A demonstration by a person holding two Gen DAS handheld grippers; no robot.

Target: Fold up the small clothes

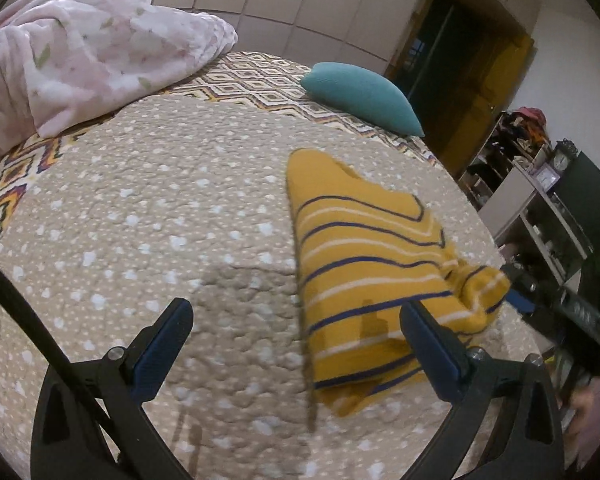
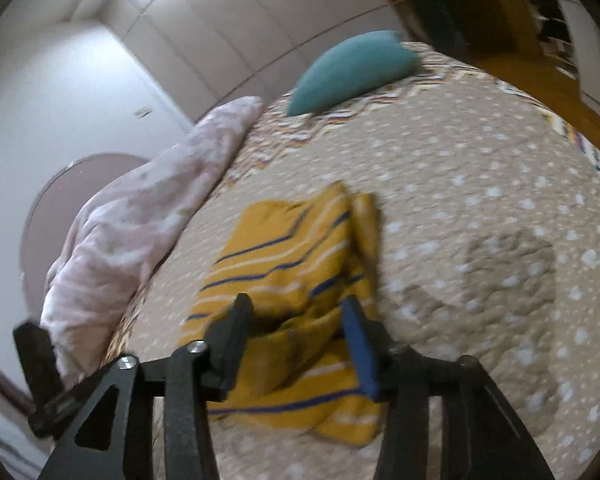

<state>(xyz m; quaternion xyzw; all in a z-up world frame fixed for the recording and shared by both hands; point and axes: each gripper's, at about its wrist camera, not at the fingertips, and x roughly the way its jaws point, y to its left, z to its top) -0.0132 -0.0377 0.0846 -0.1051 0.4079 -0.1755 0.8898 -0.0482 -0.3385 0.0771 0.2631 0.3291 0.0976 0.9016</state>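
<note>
A mustard-yellow garment with navy and white stripes [image 1: 364, 264] lies folded lengthwise on the beige dotted bedspread [image 1: 140, 208]. My left gripper [image 1: 296, 310] hovers open and wide at its near end, with the right finger over the cloth and the left finger over bare bedspread. In the right wrist view the same garment [image 2: 292, 248] runs away from me, and its near end is bunched up. My right gripper [image 2: 296, 302] stands open astride that bunched end, with fabric between the fingers but the pads not pressed on it.
A teal cushion [image 1: 364, 96] sits at the far side of the bed and a crumpled pink blanket [image 1: 84, 56] fills the far left. Shelves with clutter [image 1: 540, 184] stand beyond the bed's right edge. Wardrobe doors [image 1: 284, 0] line the back wall.
</note>
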